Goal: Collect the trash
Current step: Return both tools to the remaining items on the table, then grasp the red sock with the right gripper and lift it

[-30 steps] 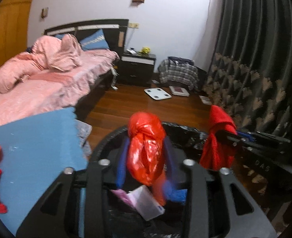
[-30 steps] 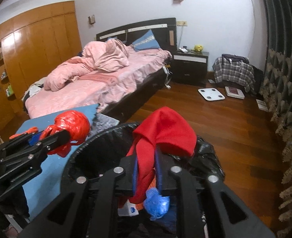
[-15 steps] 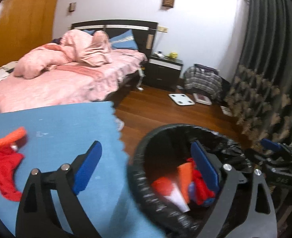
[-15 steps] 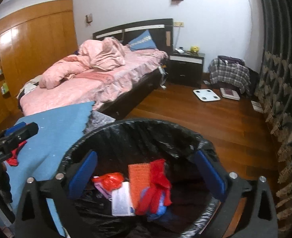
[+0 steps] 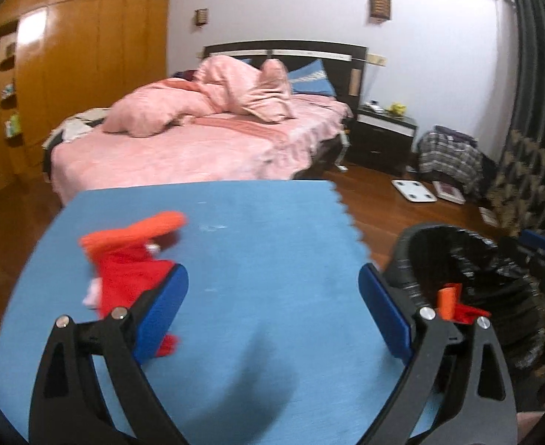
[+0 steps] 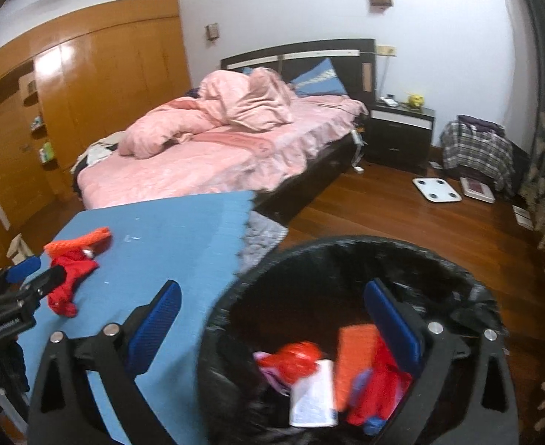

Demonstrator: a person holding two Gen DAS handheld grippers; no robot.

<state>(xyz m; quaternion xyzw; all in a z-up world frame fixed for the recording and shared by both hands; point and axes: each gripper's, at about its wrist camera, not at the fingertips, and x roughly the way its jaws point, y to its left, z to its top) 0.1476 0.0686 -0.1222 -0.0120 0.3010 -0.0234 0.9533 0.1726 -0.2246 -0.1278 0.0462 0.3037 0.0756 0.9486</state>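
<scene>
My left gripper (image 5: 272,311) and right gripper (image 6: 272,319) have just sprung wide, both empty. The red and orange scraps (image 5: 131,259) lie on the blue mat (image 5: 265,230) by my left gripper's left finger, nothing between; the lined bin (image 6: 309,259) with dropped trash (image 6: 361,363) sits under my right gripper.

I see a light blue counter (image 5: 257,259) with a red cloth (image 5: 124,282) and an orange strip (image 5: 135,231) on it. The bin (image 6: 346,248) wears a black liner; inside I pick out an orange pad (image 6: 356,356), a red bag (image 6: 294,361) and a white packet (image 6: 313,396). Both tongs are black with blue pads (image 6: 154,324). The bed (image 5: 205,152) is pink, the floor (image 6: 383,215) brown wood, and the bundle (image 6: 476,152) by the wall plaid.
</scene>
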